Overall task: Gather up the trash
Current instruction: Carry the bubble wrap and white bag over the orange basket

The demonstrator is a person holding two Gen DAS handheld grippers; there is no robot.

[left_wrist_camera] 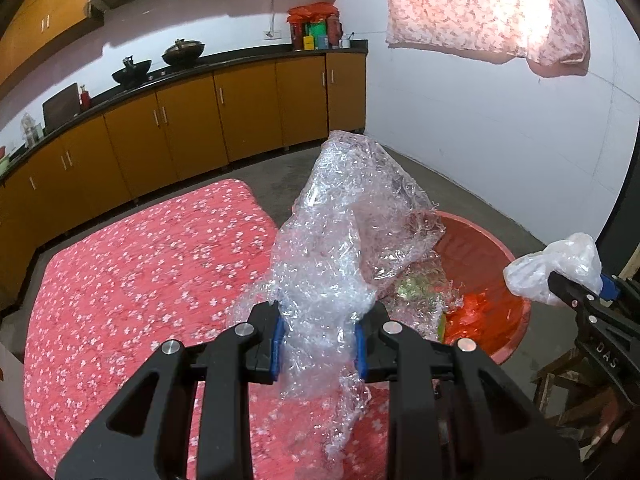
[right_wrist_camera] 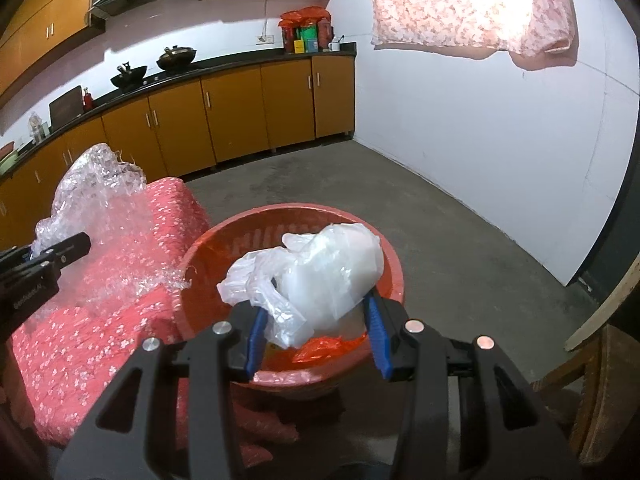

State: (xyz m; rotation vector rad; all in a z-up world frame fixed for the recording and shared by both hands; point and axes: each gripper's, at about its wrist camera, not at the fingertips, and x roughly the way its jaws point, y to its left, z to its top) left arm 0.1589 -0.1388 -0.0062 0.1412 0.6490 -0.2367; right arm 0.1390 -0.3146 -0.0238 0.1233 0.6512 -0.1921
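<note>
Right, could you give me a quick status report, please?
Left tool shut on clear wrap, over the table. Right tool shut on white bag, above red basin. Nothing in the way.

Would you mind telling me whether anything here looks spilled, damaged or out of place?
Nothing looks spilled or damaged. The clear plastic wrap is in the left gripper, the white plastic bag in the right gripper over the red basin.

A table under a red flowered cloth stands on the grey concrete floor, a red basin just beside it.
</note>
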